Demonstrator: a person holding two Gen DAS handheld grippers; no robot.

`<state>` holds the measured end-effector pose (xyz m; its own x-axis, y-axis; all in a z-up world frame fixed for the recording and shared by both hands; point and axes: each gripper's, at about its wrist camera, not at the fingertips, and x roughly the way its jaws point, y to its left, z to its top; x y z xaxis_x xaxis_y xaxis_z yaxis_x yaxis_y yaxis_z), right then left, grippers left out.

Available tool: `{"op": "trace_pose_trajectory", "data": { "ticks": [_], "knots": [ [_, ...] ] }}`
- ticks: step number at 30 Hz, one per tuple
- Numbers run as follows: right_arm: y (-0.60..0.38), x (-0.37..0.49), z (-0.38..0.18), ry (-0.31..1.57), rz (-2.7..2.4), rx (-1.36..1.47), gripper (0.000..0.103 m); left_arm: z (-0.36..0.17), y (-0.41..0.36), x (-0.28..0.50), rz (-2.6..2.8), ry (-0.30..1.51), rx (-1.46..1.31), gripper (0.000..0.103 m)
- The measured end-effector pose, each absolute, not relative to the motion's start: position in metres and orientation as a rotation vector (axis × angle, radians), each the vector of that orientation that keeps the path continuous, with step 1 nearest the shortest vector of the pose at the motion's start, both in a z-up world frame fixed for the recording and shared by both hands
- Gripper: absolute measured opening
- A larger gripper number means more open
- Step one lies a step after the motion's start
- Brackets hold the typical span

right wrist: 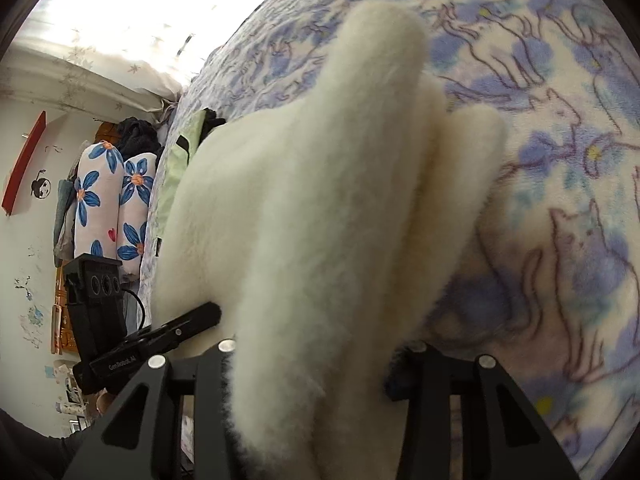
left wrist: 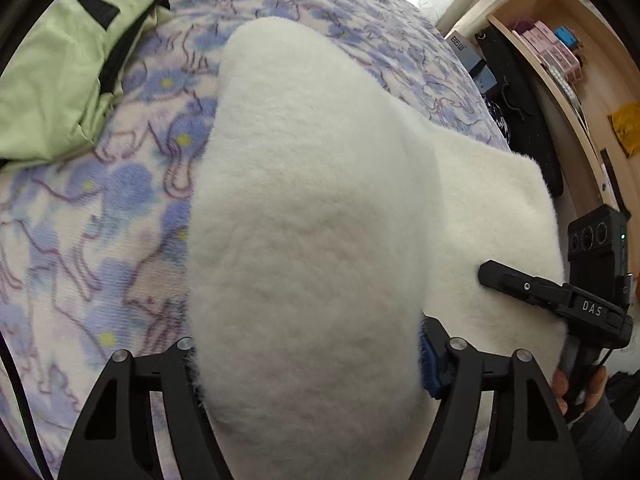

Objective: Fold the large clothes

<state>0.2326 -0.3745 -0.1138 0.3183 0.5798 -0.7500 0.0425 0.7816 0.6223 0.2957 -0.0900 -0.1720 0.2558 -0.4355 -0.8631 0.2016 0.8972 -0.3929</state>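
A large white fluffy garment (left wrist: 312, 208) lies over the flowered bed cover (left wrist: 80, 240). My left gripper (left wrist: 308, 364) is shut on a thick fold of it; the fabric bulges up between the fingers and hides the tips. My right gripper (right wrist: 316, 372) is shut on another fold of the same garment (right wrist: 320, 200), which drapes forward over the bed (right wrist: 560, 160). The right gripper also shows at the right of the left wrist view (left wrist: 560, 300), at the garment's edge. The left gripper shows at the left of the right wrist view (right wrist: 160, 336).
A light green garment (left wrist: 60, 80) with black trim lies at the bed's far left. A wooden shelf (left wrist: 560, 60) with boxes stands beside the bed on the right. Flowered pillows (right wrist: 108, 208) are stacked past the bed's edge.
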Motion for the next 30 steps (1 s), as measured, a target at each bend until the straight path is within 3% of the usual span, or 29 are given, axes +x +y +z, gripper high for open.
{"op": "trace_pose_trajectory", "data": {
  "ticks": [8,17,30],
  "knots": [
    [-0.323,0.207,-0.088,1.176,0.375,0.638,0.042,-0.137,-0.045,0.280,-0.420,1.236,-0.200,0.070],
    [-0.237,0.205,-0.048,1.164,0.420,0.632,0.042,-0.091,0.060,0.263,-0.393,1.229,-0.227,0.070],
    [-0.110,0.290,-0.016,1.088,0.555,0.596,0.042,-0.041,0.199,0.342,-0.335,1.115,-0.198,0.070]
  ]
}}
